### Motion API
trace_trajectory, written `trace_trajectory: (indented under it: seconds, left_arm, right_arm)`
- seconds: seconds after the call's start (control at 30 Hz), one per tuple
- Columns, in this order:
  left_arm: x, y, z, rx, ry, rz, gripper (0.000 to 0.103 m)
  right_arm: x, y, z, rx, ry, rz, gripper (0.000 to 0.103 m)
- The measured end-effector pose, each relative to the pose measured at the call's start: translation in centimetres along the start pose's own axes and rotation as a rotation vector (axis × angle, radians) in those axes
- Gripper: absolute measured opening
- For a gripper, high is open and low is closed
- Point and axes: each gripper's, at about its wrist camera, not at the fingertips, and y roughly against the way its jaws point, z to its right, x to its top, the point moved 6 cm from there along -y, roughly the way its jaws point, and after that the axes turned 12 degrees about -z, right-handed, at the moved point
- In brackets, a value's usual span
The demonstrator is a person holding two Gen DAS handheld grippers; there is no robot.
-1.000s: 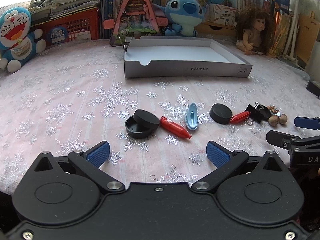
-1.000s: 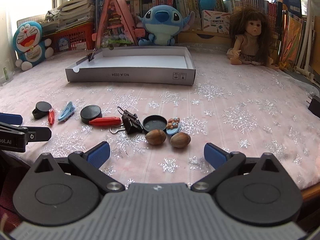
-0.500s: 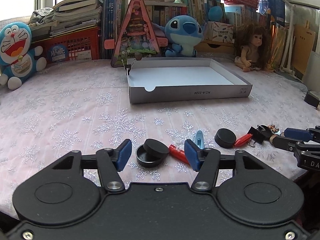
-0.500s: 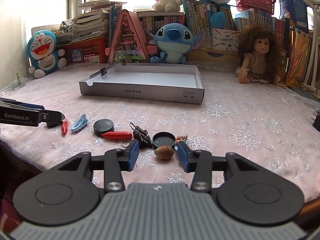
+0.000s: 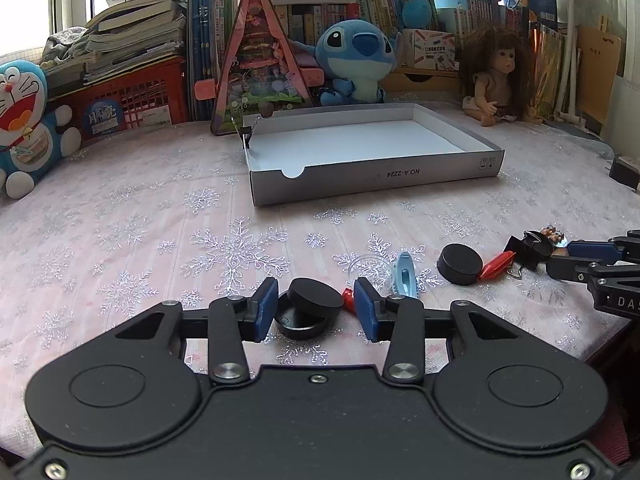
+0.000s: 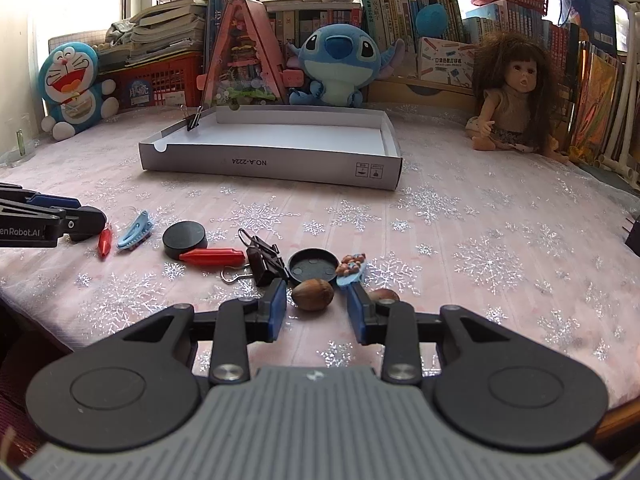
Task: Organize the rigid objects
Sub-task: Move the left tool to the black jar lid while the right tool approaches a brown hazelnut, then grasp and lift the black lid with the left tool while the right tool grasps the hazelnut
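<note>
Two claws going at once here. I'm holding my left claw (image 5: 316,312) low over the cloth (image 5: 120,240), its blue pads narrowed around the black tin (image 5: 304,320) with its lid (image 5: 316,298) sitting tilted on top. There's still a sliver of gap on each side, so I'm not gripping it. Just right of it I'm seeing a red clip (image 5: 347,300) peeking out past the right pad, then a blue hair clip (image 5: 405,276), then a black puck (image 5: 460,264) touching another red clip (image 5: 496,266).

My right claw (image 6: 316,310) is doing the same thing around a nut (image 6: 312,295): pads partly closed either side of it, not touching that I can tell. A second nut (image 6: 382,294) is sitting just past the right pad, half hidden. Right behind the nut I'm looking at a black binder clip (image 6: 264,262), an open black lid (image 6: 313,266) and a little blue charm (image 6: 352,266).

White tray (image 6: 272,164) is sitting well back, with a binder clip pinched on its far left rim (image 6: 193,120).
</note>
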Motion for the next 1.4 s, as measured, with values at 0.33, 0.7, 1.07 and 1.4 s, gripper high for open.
trace_trajectory:
  seconds: [0.33, 0.7, 1.07, 1.4]
  left_arm:
    - [0.0, -0.7, 0.4, 0.042, -0.047, 0.021, 0.041]
    - [-0.2, 2.0, 1.0, -0.089, -0.036, 0.045, 0.019]
    - [-1.9, 1.7, 1.8, -0.109, -0.021, -0.016, 0.032]
    - [-1.3, 0.3, 1.4, -0.074, 0.037, -0.002, 0.048]
  right_arm:
    - [0.1, -0.1, -0.2, -0.003, 0.0, 0.01, 0.028]
    - [0.4, 0.5, -0.6, 0.018, 0.007, 0.033, 0.028]
    - [0.1, 0.3, -0.6, 0.025, -0.004, 0.023, 0.028]
    - [-0.1, 0.2, -0.7, 0.025, -0.004, 0.019, 0.029]
